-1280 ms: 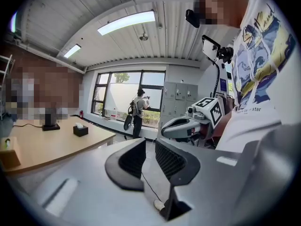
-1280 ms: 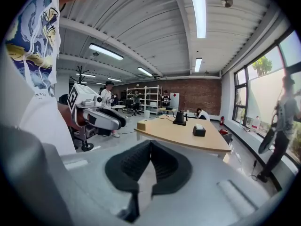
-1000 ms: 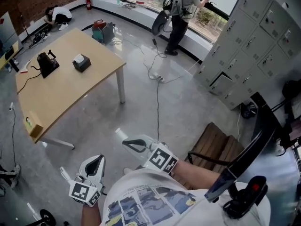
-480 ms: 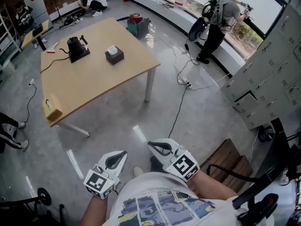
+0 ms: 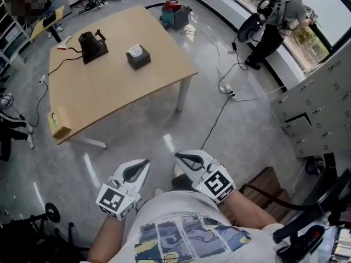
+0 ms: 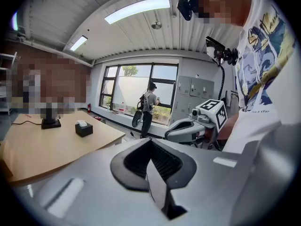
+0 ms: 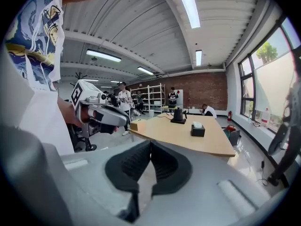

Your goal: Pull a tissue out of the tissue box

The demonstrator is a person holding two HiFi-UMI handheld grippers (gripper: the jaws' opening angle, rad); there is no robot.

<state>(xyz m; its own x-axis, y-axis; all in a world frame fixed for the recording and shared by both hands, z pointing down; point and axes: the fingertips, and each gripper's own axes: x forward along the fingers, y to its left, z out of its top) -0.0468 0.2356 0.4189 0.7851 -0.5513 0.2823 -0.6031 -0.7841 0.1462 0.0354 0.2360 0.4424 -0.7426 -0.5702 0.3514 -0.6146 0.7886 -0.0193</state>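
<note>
A dark tissue box [image 5: 138,57] with a white tissue poking from its top stands on the wooden table [image 5: 109,92], far ahead of me. The same tissue box [image 6: 83,128] [image 7: 198,129] shows small in both gripper views. My left gripper [image 5: 143,164] and right gripper [image 5: 181,158] hang close to my body above the floor, well short of the table. Both are shut, jaws pressed together with nothing between them.
A black kettle [image 5: 92,44] with a cord sits on the table beside the box, and a small cardboard box [image 5: 59,123] lies at its near left corner. Cables and a power strip [image 5: 229,93] trail across the floor. Grey lockers [image 5: 321,103] stand right; a person [image 5: 279,21] works by the window.
I have walked toward the table with both grippers carried along. The table and tissue box now sit nearer and more central in the head view. Both grippers stay shut.
</note>
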